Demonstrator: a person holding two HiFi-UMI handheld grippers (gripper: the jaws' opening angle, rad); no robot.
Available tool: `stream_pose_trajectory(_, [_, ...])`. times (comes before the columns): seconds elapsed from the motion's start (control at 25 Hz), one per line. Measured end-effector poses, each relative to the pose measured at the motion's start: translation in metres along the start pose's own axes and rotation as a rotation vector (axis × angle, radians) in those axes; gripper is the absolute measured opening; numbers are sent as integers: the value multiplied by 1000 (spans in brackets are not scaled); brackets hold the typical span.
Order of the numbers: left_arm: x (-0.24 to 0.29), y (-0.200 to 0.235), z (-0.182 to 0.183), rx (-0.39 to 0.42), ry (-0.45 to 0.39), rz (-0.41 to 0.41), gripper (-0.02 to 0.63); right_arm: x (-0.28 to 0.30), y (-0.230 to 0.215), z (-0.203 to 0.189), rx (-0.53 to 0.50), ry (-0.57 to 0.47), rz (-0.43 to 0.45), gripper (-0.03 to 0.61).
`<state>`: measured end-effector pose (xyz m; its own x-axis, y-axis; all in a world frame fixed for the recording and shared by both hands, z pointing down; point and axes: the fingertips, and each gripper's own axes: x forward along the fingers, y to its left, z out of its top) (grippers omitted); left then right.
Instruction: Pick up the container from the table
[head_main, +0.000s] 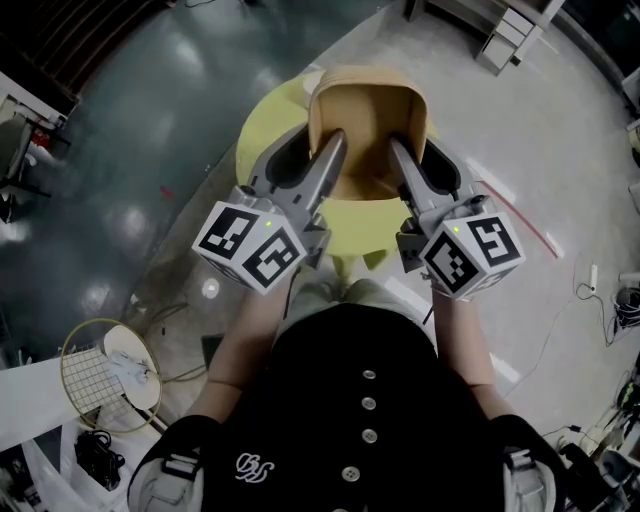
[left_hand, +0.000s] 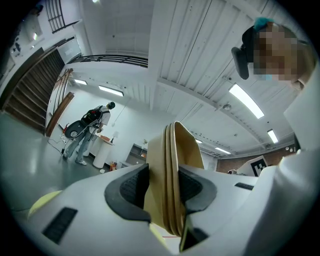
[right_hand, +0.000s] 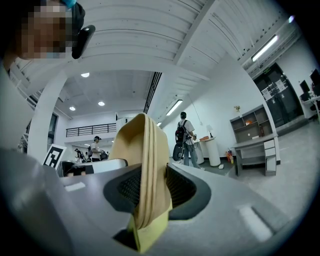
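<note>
container (left_hand: 172, 175) clamped, bystanders (right_hand: 186, 140) only in gripper views

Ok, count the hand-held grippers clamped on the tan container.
2. The left hand-held gripper clamps the left wall of the tan container; the right hand-held gripper clamps its right wall. No other shows.

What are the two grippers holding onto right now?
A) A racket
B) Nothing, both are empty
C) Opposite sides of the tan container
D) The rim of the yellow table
C: the left gripper and the right gripper each have their jaws clamped on a side wall of the tan container, and each gripper view shows that wall pinched between the pads.
</note>
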<state>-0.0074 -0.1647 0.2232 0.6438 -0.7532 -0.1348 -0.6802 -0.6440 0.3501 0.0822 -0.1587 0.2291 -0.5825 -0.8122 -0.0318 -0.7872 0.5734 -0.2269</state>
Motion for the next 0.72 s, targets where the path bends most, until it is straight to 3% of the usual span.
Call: stream_pose_trajectory(0.72, [3, 2, -10, -16, 16, 11, 127, -1, -5, -6, 4, 12, -19, 98])
